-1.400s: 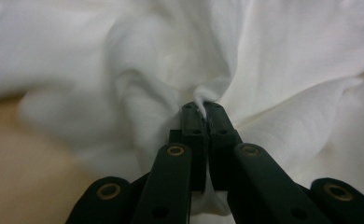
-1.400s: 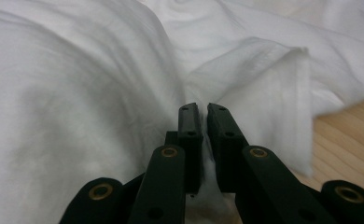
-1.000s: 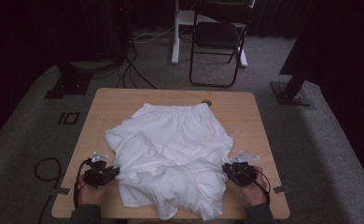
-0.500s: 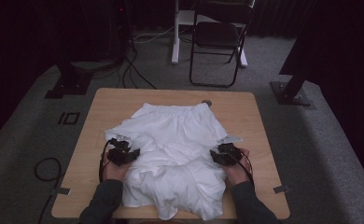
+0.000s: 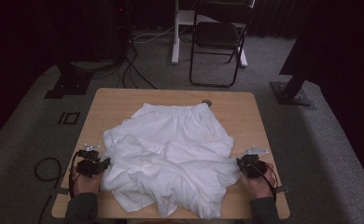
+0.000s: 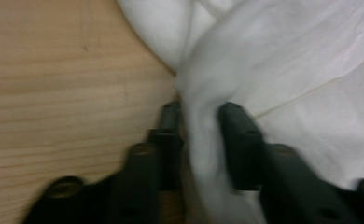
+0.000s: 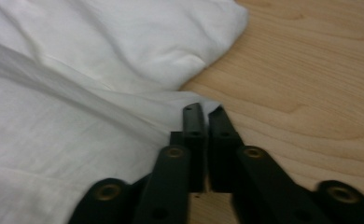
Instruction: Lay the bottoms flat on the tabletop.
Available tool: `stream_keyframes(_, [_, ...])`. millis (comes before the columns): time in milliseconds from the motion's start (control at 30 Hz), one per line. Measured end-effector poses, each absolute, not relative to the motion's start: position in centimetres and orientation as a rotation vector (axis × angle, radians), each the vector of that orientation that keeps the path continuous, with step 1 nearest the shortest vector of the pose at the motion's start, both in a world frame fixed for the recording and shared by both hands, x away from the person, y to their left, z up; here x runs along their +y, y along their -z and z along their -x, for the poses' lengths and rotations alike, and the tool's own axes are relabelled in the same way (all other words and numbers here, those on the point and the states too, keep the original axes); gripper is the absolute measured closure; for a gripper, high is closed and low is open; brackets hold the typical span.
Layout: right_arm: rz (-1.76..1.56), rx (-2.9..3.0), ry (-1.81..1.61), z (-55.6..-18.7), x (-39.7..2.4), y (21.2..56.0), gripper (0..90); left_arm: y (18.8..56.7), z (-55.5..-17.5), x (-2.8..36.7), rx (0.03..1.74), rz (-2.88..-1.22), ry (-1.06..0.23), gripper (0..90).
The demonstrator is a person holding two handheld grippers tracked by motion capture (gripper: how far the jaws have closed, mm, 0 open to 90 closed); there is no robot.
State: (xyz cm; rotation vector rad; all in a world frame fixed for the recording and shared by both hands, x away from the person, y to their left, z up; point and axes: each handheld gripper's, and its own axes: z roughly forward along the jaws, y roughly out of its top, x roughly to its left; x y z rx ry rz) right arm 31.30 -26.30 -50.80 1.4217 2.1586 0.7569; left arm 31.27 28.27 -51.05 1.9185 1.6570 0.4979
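A crumpled white garment [image 5: 171, 149] with an elastic waistband at the far end lies spread over the wooden table [image 5: 245, 107]. My left gripper [image 5: 106, 162] sits at its left edge. In the left gripper view its jaws have just been opening, and a thick fold of the garment [image 6: 287, 56] is bunched between the left gripper [image 6: 199, 112] fingertips, touching both. My right gripper [image 5: 238, 162] is at the right edge. Its jaws have just been closing, and the right gripper [image 7: 203, 109] tips stand almost together on a thin corner of the garment [image 7: 77, 70].
A small round object [image 5: 206, 102] lies on the table just beyond the waistband. Behind the table stand a black folding chair [image 5: 216, 37] and a white post [image 5: 175, 32]. Dark stand bases [image 5: 70, 84] and a cable loop [image 5: 45, 168] lie on the carpet.
Half a second ago both hands were drawn inward over the garment. Now they are back out at its left and right edges near the table's front, and the front cloth is bunched differently.
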Motion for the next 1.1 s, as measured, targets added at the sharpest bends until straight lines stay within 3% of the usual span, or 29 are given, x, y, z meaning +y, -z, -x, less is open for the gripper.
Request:
stream_keyframes(67, [-1.373, 2.141, -0.799, -31.0, -25.9, 50.3, 65.2, 50.1, -30.9, 27.6, 1.62, -1.904, -0.523, 55.8])
stream_keyframes(267, [-1.182, 2.259, -1.055, -29.3, -22.6, 48.6, 48.3, 48.7, -29.4, 23.3, 1.406, -1.973, -0.493, 45.6])
stream_keyframes(433, [-1.098, 2.353, -1.149, -27.9, -20.5, 48.8, 46.7, 50.2, -27.7, 20.6, 1.326, -2.077, -0.415, 45.0])
stream_keyframes(733, [-1.086, 2.435, -1.176, -26.4, -20.3, 48.8, 35.7, 51.7, -27.3, 20.0, 1.341, -2.139, -0.386, 45.6])
stream_keyframes(900, [-1.069, 2.525, -0.902, -26.8, -18.7, 52.1, 34.2, 52.5, -27.3, 19.1, 1.337, -2.172, -0.439, 48.0])
stream_keyframes(1100, [-1.11, 2.482, -0.927, -28.0, -18.2, 53.1, 35.9, 52.7, -28.6, 18.2, 1.329, -2.196, -0.513, 57.1])
